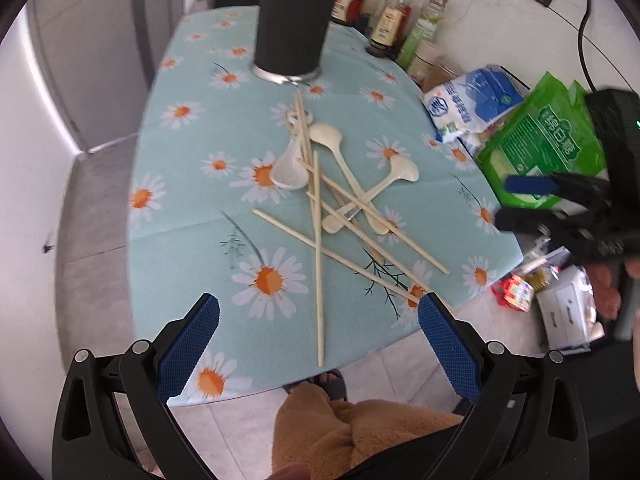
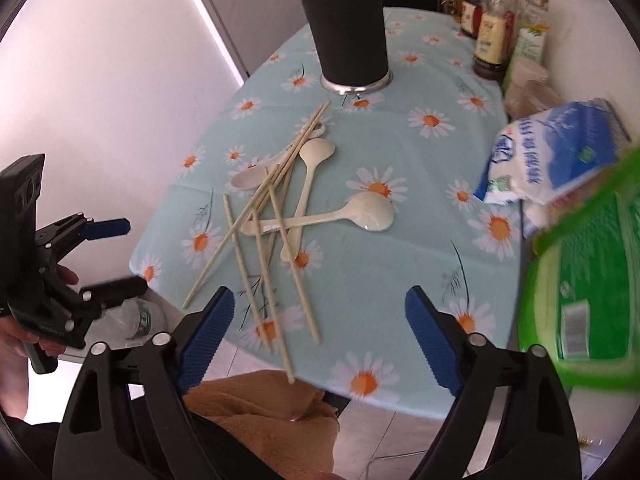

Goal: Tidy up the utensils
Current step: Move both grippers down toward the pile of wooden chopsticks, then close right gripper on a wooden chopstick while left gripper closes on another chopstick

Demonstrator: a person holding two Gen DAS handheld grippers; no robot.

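A heap of pale chopsticks (image 1: 319, 264) (image 2: 256, 216) and three cream spoons (image 1: 328, 140) (image 2: 372, 210) lies in the middle of the daisy tablecloth (image 1: 192, 208) (image 2: 400, 272). Behind the heap stands a tall black utensil holder (image 1: 292, 28) (image 2: 347, 36) on a metal base. My left gripper (image 1: 319, 310) hovers open over the near table edge, a chopstick end between its blue pads but untouched. My right gripper (image 2: 320, 304) is open above the near chopstick ends, gripping nothing. Each gripper also shows in the other view: the right gripper (image 1: 516, 200) and the left gripper (image 2: 120, 256).
Sauce and oil bottles (image 1: 400, 12) (image 2: 492, 40) line the back right. A blue-white bag (image 1: 468, 100) (image 2: 560, 148) and a green packet (image 1: 548, 144) (image 2: 588, 280) lie at the table's right edge. A person's brown fleece legs (image 1: 360, 432) and a sandal show below.
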